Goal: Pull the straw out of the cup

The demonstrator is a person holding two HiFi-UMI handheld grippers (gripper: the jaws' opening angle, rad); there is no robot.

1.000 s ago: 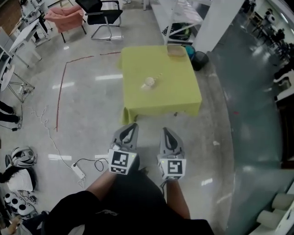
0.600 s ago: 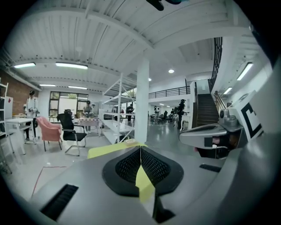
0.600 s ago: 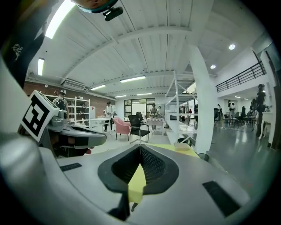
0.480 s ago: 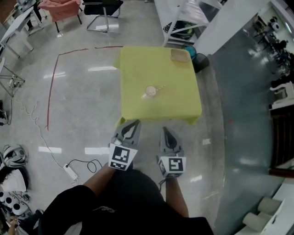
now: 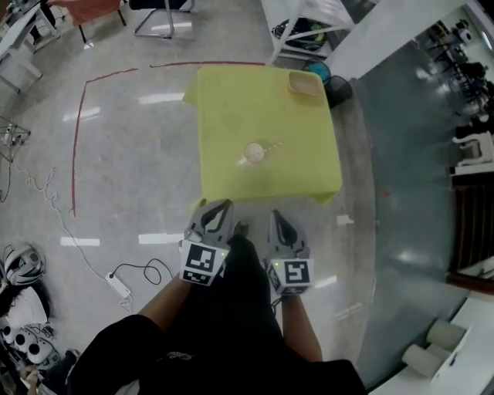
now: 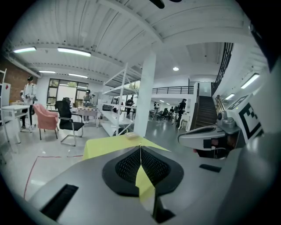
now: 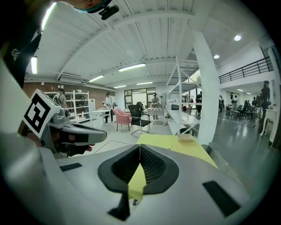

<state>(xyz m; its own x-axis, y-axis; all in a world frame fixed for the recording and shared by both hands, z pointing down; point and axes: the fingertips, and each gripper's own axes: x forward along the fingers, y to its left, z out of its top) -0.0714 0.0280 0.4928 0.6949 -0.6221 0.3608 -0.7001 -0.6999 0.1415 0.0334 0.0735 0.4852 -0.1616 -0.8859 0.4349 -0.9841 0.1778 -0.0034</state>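
Observation:
A pale cup (image 5: 252,153) stands near the middle of the yellow-covered table (image 5: 231,100), and a thin straw (image 5: 269,146) leans out of it to the right. My left gripper (image 5: 222,207) and right gripper (image 5: 276,217) are side by side just short of the table's near edge, well away from the cup. Both are shut with nothing between their fingers. In the left gripper view the jaws (image 6: 140,146) meet over the table (image 6: 105,147). The right gripper view shows the same with its jaws (image 7: 140,146) and the table (image 7: 175,144). The cup is hidden in both gripper views.
A shallow beige container (image 5: 304,83) sits on the table's far right corner. A dark bin (image 5: 338,91) and a white rack (image 5: 305,23) stand beyond it. Red tape (image 5: 76,146) marks the floor at left, beside a power strip (image 5: 117,285) and its cable.
Both grippers have moved forward together toward the table. Its near edge now lies just ahead of their tips, and the cup appears closer in the head view.

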